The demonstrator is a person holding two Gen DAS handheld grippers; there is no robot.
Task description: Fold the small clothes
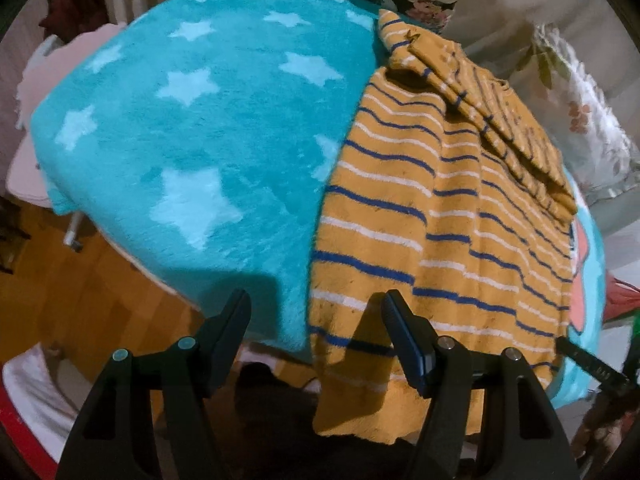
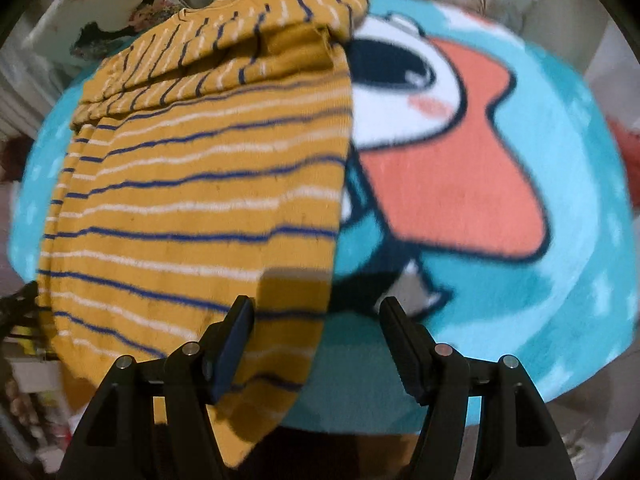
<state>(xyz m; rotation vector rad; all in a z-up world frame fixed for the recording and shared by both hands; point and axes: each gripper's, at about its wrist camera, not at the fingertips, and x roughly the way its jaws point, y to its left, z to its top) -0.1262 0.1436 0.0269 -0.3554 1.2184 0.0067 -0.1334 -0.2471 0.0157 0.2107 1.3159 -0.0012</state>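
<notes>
A small mustard-yellow garment with blue and white stripes (image 1: 432, 216) lies on a turquoise star-print blanket (image 1: 192, 128). Its sleeves are folded in across the top and its bottom hem hangs over the near edge. In the right wrist view the garment (image 2: 192, 184) lies left of a cartoon bird print on the blanket (image 2: 452, 160). My left gripper (image 1: 316, 312) is open and empty, just above the garment's lower left corner. My right gripper (image 2: 316, 316) is open and empty, over the garment's lower right edge.
The blanket covers a small table. Wooden floor (image 1: 80, 280) shows at the lower left. A white pillow with a floral print (image 1: 576, 120) lies at the right. A dark red object (image 1: 76, 8) lies at the back left. Clutter (image 2: 24, 380) stands at the left.
</notes>
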